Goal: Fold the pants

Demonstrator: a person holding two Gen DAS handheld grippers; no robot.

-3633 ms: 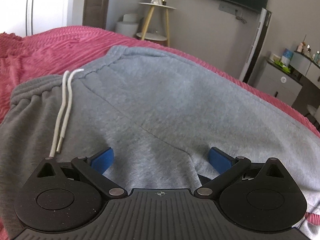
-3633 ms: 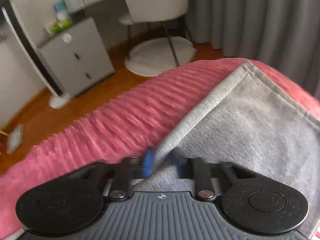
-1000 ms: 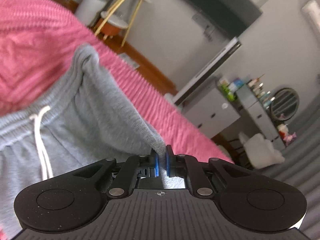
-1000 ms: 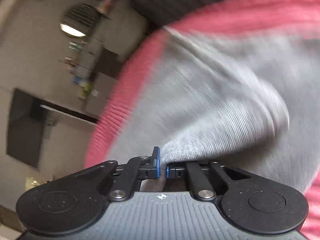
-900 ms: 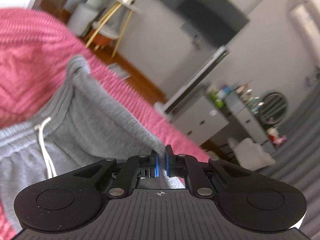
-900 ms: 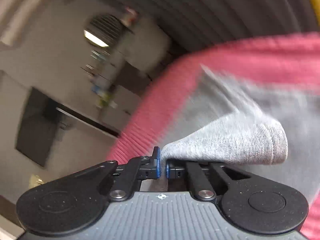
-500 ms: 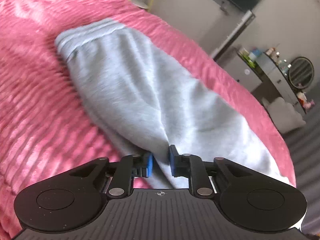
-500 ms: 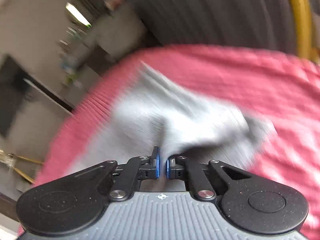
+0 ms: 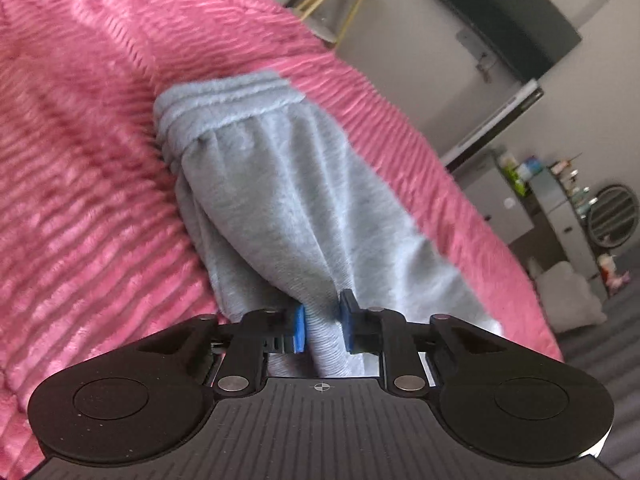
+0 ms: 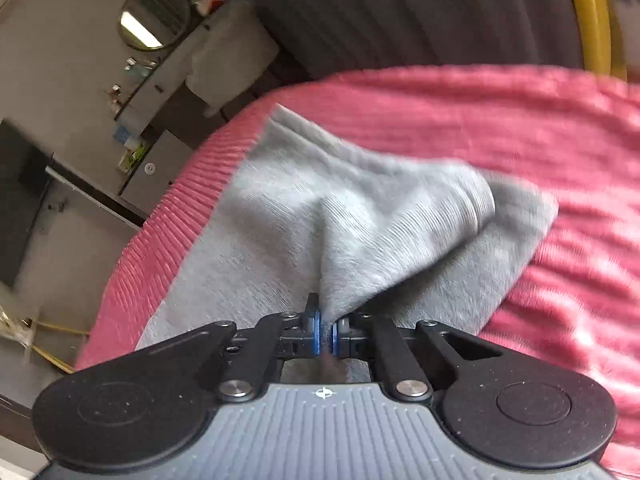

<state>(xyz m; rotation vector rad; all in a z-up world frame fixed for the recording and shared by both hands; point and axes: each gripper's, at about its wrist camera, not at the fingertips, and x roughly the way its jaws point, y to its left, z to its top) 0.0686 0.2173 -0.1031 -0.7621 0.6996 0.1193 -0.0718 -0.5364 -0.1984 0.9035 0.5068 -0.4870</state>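
Grey sweatpants [image 9: 280,200] lie folded lengthwise on the pink ribbed bedspread [image 9: 80,160], with the elastic waistband [image 9: 224,104] at the far end. My left gripper [image 9: 323,328] has its blue pads slightly parted around a ridge of the grey fabric, which still sits between them. In the right wrist view the pants [image 10: 320,208] show a leg end folded over the lower layer. My right gripper [image 10: 326,334] is shut on a pinch of that grey fabric.
The bed edge [image 9: 460,200] drops off to the right in the left wrist view. Beyond it stand a grey dresser [image 9: 560,208], a round mirror [image 9: 612,216] and a wall TV [image 9: 500,12]. A yellow pole [image 10: 592,12] and dark curtain sit behind the bed.
Both grippers carried one side of the pants over and laid it down, so the pants now lie folded in half lengthwise. The left jaws have opened slightly; the right stays pinched.
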